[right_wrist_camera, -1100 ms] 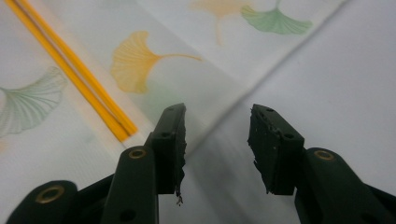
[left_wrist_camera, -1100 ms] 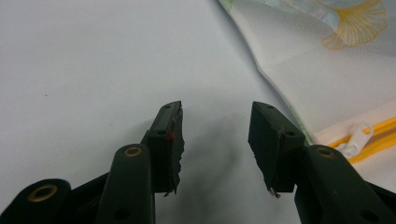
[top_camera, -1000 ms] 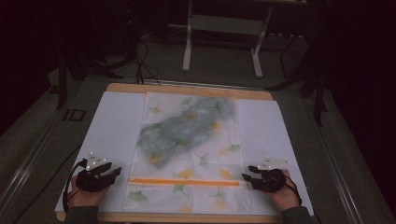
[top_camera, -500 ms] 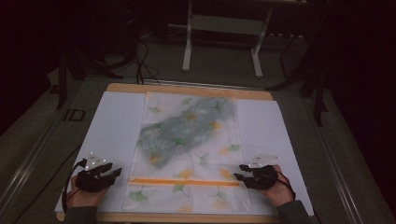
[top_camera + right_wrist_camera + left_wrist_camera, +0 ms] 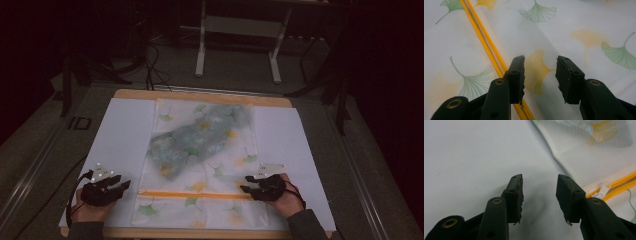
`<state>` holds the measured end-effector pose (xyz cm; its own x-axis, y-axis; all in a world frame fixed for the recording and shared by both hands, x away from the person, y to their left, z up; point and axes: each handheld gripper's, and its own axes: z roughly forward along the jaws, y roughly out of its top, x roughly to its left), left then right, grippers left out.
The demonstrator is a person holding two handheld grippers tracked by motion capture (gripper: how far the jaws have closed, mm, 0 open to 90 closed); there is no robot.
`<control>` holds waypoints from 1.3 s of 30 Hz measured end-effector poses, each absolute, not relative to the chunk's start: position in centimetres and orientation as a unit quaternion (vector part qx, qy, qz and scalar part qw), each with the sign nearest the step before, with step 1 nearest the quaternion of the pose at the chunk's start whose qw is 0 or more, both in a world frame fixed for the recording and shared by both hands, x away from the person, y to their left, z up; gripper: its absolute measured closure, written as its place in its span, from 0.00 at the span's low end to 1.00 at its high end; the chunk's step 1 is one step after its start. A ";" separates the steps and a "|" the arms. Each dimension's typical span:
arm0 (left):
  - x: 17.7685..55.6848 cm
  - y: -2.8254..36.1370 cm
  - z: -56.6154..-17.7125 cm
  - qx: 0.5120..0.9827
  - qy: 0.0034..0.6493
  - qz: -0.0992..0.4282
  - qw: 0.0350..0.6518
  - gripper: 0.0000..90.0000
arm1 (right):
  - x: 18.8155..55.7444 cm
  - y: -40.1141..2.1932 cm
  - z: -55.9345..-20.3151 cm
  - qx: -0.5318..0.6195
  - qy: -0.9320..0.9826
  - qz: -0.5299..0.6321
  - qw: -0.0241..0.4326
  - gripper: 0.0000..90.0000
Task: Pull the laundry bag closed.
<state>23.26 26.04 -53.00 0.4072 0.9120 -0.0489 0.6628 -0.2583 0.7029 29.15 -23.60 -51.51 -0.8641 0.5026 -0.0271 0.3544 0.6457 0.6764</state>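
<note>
A white mesh bag (image 5: 200,165) printed with ginkgo leaves lies flat on the table, with a grey-green garment (image 5: 202,135) showing through it. An orange zipper (image 5: 195,195) runs across its near part; its white pull (image 5: 602,191) lies at the bag's left end. My left gripper (image 5: 122,186) is open over the white sheet, just left of the bag's edge and the pull. My right gripper (image 5: 245,188) is open above the bag's right part, next to the orange zipper (image 5: 487,46), with nothing between its jaws.
A white sheet (image 5: 120,140) covers the wooden table (image 5: 200,94) under the bag. Beyond the table stand a metal frame (image 5: 237,45), cables and dark stands on a grey floor. A small dark label (image 5: 80,123) lies left of the table.
My right gripper has moved left from the bag's right edge onto the bag, over the zipper's right end. The left gripper has stayed where it was.
</note>
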 end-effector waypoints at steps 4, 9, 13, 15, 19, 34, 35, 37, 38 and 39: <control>23.2 26.0 -53.0 0.771 0.510 0.188 0.332 0.64 | 29.2 -23.0 -51.6 0.233 0.902 0.348 0.104 0.65; 23.2 25.9 -52.9 0.773 0.508 0.188 0.332 0.65 | 29.2 -22.4 -51.6 0.226 0.903 0.351 0.100 0.65; 23.2 25.9 -52.9 0.773 0.507 0.188 0.331 0.65 | 29.2 -21.8 -51.7 0.220 0.904 0.354 0.098 0.65; 23.2 25.9 -52.9 0.773 0.507 0.188 0.331 0.65 | 29.2 -21.5 -51.7 0.218 0.904 0.355 0.094 0.65; 23.2 25.9 -52.9 0.773 0.507 0.188 0.331 0.65 | 29.2 -20.9 -51.7 0.210 0.905 0.357 0.092 0.65; 23.2 25.8 -52.9 0.776 0.505 0.187 0.329 0.65 | 29.3 -18.6 -51.5 0.189 0.908 0.365 0.082 0.66; 23.2 25.8 -52.9 0.776 0.505 0.187 0.329 0.65 | 29.3 -18.6 -51.5 0.189 0.908 0.365 0.082 0.66; 23.2 25.8 -52.9 0.776 0.505 0.187 0.329 0.65 | 29.2 -18.3 -51.5 0.186 0.908 0.366 0.081 0.66; 23.2 25.8 -52.9 0.776 0.505 0.188 0.328 0.65 | 29.2 -18.1 -51.5 0.186 0.908 0.366 0.080 0.66; 23.2 25.8 -52.9 0.776 0.505 0.188 0.328 0.65 | 29.2 -18.0 -51.5 0.183 0.909 0.366 0.080 0.66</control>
<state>23.22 25.81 -52.88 0.4193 0.9069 -0.0401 0.6605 -0.2745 0.6988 29.23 -18.01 -51.50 -0.9201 0.3915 -0.0121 0.2740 0.6655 0.6943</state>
